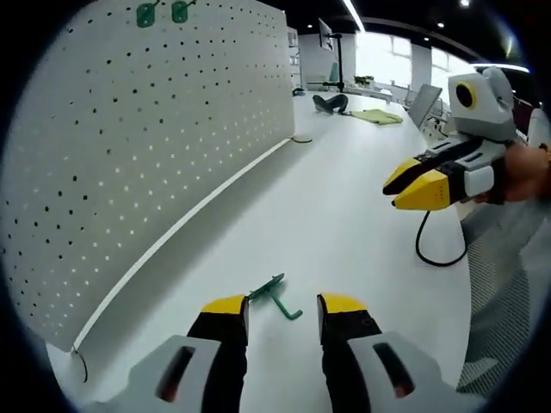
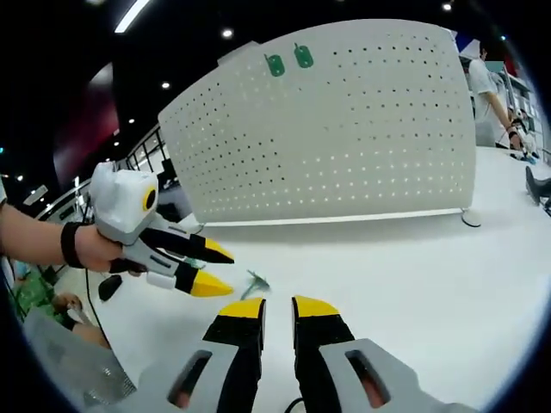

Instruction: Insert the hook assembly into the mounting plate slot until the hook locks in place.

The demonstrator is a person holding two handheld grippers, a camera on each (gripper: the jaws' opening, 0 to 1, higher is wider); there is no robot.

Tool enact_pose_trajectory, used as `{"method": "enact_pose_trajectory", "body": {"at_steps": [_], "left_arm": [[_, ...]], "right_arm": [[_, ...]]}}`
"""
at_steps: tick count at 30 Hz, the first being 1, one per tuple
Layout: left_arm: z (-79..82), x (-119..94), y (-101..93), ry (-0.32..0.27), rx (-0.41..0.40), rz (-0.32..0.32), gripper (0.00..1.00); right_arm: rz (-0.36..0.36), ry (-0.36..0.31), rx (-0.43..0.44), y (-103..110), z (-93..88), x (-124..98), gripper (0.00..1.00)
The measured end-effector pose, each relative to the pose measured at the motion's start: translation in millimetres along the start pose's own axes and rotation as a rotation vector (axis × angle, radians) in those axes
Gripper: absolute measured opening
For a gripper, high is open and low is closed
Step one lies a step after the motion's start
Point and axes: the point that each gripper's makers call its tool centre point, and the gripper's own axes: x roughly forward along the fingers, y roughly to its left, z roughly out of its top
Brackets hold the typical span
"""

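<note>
Hook [image 1: 275, 297]: green, lying flat on the white surface [image 1: 344, 215], in front of the pegboard [image 1: 146, 146]; nothing holds it.
Left tongs [image 1: 282, 306]: spread, yellow tips low over the surface on either side of the hook, not touching it.
Right tongs [image 2: 277, 310]: jaws nearly parallel with a narrow gap, empty, farther from the pegboard than the hook [image 2: 256, 281].
Pegboard: white, perforated, upright on the surface; two green pieces [image 2: 288, 60] hang near its top edge.
Cable [image 1: 439, 249]: black loop on the surface, well away from the pegboard, below the right tongs [image 1: 413, 185].
</note>
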Motion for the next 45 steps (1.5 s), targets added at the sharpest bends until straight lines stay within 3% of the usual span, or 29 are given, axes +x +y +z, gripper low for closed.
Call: {"method": "enact_pose_trajectory", "body": {"at_steps": [5, 20, 26, 41, 45], "left_arm": [[-0.9, 8, 3.3, 0.012, 0.002, -0.011, 0.34], [-1.9, 31, 17.2, 0.047, 0.038, -0.006, 0.29], [-0.2, 33, 16.5, 0.048, 0.02, -0.019, 0.27], [-14.2, 32, 9.3, 0.104, 0.007, -0.04, 0.17], [-14.9, 30, 5.2, 0.108, -0.044, -0.06, 0.16]], "right_arm": [[-0.031, -0.001, -0.001, -7, -0.3, -1, 0.1], [-0.034, -0.004, 0.036, -12, -4.6, -3, 0.1], [-0.034, 0.006, 0.042, -14, -8.4, -3, 0.1], [-0.041, -0.002, 0.056, -16, -6.8, -4, 0.09], [-0.038, -0.002, 0.054, -14, -6.7, -4, 0.09]]}}
